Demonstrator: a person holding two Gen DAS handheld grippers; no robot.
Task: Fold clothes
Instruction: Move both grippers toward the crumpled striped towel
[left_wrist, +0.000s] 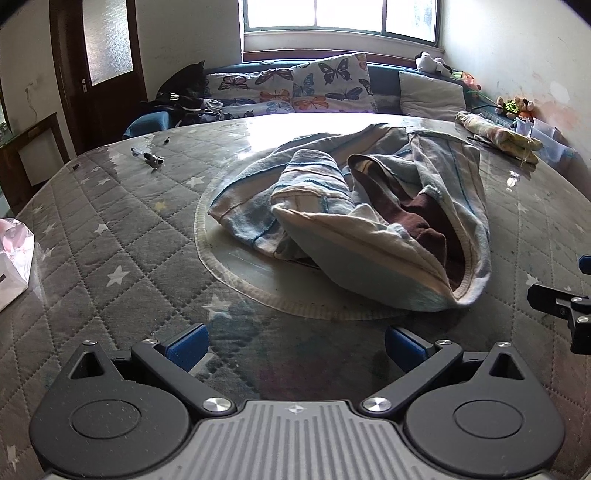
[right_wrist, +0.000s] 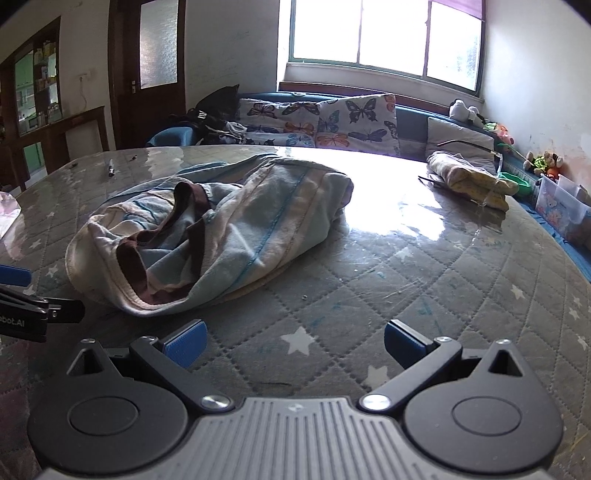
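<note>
— two grippers, what are they doing?
— left gripper (left_wrist: 295, 343) and right gripper (right_wrist: 295, 341) both hover over the table (left_wrist: 122, 236) with fingers spread wide, grasping nothing.
— and the garment?
— the crumpled light-blue garment (left_wrist: 354, 214) lies in a heap mid-table, ahead of both, untouched; a folded cloth (right_wrist: 469, 177) sits far right.

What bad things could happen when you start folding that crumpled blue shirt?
The shirt is bunched up with its brown lining showing, so either open gripper, left or right, might pinch several layers together. The table looks shiny, so the cloth could slide. A pen lies nearby and might get swept off.
</note>
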